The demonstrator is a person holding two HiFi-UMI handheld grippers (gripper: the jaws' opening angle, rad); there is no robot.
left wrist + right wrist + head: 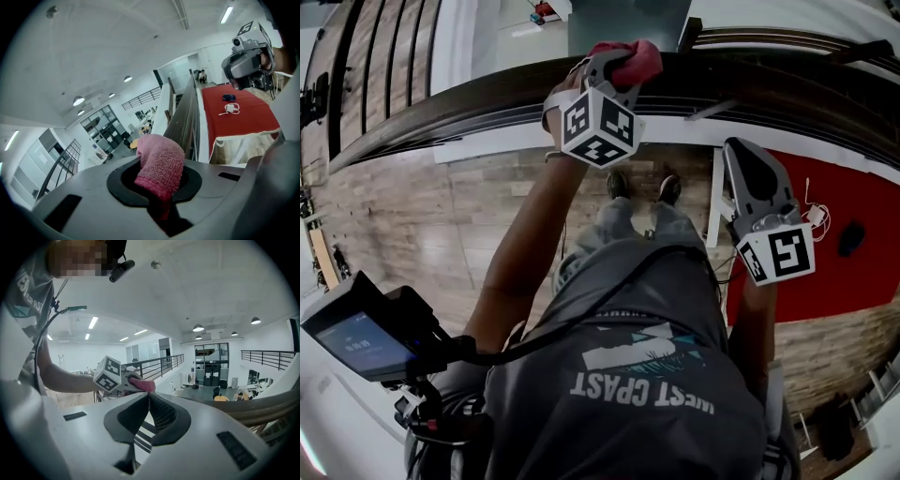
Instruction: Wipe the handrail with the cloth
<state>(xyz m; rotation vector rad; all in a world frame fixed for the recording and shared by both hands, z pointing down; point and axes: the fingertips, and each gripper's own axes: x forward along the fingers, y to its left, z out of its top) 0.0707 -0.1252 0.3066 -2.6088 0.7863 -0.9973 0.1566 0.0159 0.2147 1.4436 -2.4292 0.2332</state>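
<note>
1. The left gripper's (pixel 161 197) jaws are clamped on a pink cloth (pixel 160 164), whose folded bulk rises out between them.
2. The right gripper's (pixel 147 401) jaws are together with nothing between them. In the head view this gripper (pixel 737 155) sits on the person's side of the handrail (pixel 441 112), its tip just short of the rail's near edge.
3. The left gripper (pixel 611 70) lies over the top of the handrail. The cloth (pixel 636 56) bunches at its tip on the rail's far side; whether it presses on the wood I cannot tell.
4. A red-covered table (pixel 853 202) stands below the handrail on the near side, right of the person's shoes (pixel 619 183). A white cable (pixel 230 108) lies on it.
5. Beyond the handrail (pixel 262 406), an open hall with dark railings (pixel 154 364) lies lower down.
</note>
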